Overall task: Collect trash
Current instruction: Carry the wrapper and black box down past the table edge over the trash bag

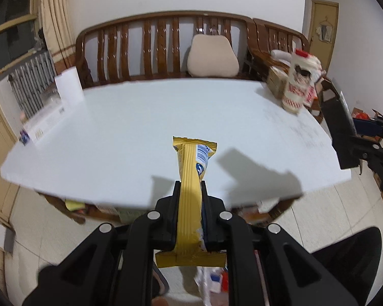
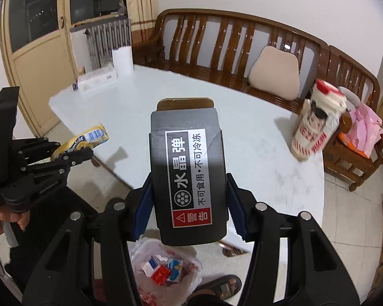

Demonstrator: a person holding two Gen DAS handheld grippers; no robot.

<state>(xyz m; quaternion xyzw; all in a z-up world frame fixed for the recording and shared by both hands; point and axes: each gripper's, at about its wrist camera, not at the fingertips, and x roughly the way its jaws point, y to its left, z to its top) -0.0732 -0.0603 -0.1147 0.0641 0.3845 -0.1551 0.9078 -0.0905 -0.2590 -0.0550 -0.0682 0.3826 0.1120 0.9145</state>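
Yellow ribbed wrapper (image 1: 190, 178), black box (image 2: 189, 176) with white-and-red label, white table (image 1: 140, 127), brown bench (image 1: 166, 48).

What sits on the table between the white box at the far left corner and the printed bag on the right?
Nothing: in the left wrist view the table is bare between the white box and the printed bag.

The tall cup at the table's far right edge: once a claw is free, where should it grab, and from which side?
Grip the cup around its mid-body, below the red lid, coming in level from the near side over the table. It looks upright and rounded, so the fingers can close across its width. The wooden chair with the pink bag crowds its right.
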